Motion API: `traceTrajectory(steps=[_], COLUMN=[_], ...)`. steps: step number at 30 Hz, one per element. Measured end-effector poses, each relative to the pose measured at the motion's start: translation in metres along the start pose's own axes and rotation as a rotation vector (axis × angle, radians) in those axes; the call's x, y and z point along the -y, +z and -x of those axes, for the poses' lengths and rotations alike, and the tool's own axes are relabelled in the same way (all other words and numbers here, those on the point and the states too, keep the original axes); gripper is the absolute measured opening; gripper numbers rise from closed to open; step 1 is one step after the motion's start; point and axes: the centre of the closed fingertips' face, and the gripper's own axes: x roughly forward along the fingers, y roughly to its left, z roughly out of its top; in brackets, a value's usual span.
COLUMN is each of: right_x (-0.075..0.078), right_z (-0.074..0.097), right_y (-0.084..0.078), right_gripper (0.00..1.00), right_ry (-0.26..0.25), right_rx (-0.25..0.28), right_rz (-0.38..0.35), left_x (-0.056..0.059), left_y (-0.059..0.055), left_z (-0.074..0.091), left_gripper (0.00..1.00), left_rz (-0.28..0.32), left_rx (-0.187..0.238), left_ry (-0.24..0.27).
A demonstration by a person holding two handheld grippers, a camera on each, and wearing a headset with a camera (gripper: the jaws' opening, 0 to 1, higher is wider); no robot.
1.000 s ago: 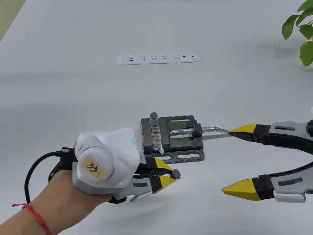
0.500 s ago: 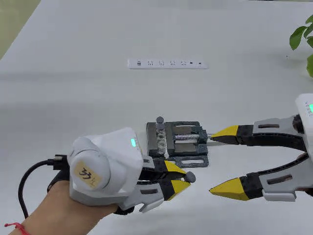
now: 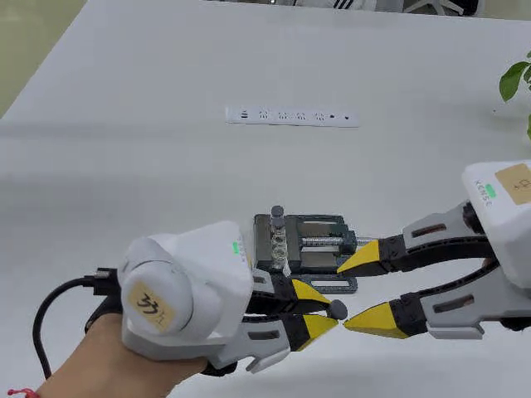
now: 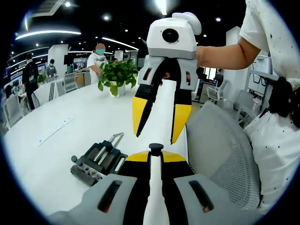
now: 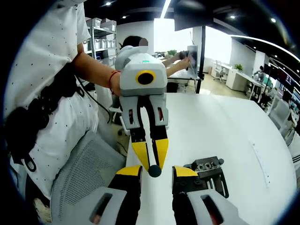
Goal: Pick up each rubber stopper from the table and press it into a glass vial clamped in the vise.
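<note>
Head view of the white counter (image 3: pixel 124 149). The left tongs (image 3: pixel 325 309), held in a hand (image 3: pixel 99 365) at lower left, are pressed together on a dark rubber stopper (image 3: pixel 337 309), which sticks out just past their yellow tips and is held in the air above the counter. The right tongs (image 3: pixel 343 298) enter from the right with jaws spread, their yellow tips pointing at the left tongs. The stopper sits close to the gap between those spread tips; contact with them cannot be made out.

Just behind both pairs of tongs, a dark vise (image 3: pixel 319 249) stands on the counter, its screw handle (image 3: pixel 358 241) pointing right. A row of glass vials (image 3: pixel 280 242) is clamped upright between its jaws. The vial farthest from the person carries a dark stopper cap (image 3: pixel 277 212); the others look uncapped.

In the right gripper view, the stopper hangs between that gripper's own open jaws, and the vise lies to the right of them.

Farther back on the counter lies a white power strip (image 3: pixel 292 116). Green plant leaves (image 3: pixel 514 79) show at the right edge. A black cable (image 3: pixel 50 303) loops from the rear of the left gripper.
</note>
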Motion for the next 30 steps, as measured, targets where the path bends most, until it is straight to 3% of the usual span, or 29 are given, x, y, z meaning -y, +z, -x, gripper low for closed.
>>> traceTrajectory(steps=[11,30], right_x=[-0.0030,-0.0044], right_z=[-0.0037,-0.0050], right_y=[-0.0023,-0.0029], right_gripper=[0.11,0.07], right_ry=[0.045,0.066], right_rx=[-0.040,-0.049], right_rz=[0.026,0.033], left_x=[0.0008,0.0041], left_y=[0.0012,0.0054], left_z=[0.0025,0.0044], left_gripper=[0.04,0.04], left_rz=[-0.002,-0.005], left_rx=[0.008,0.011], left_ry=[-0.003,-0.012])
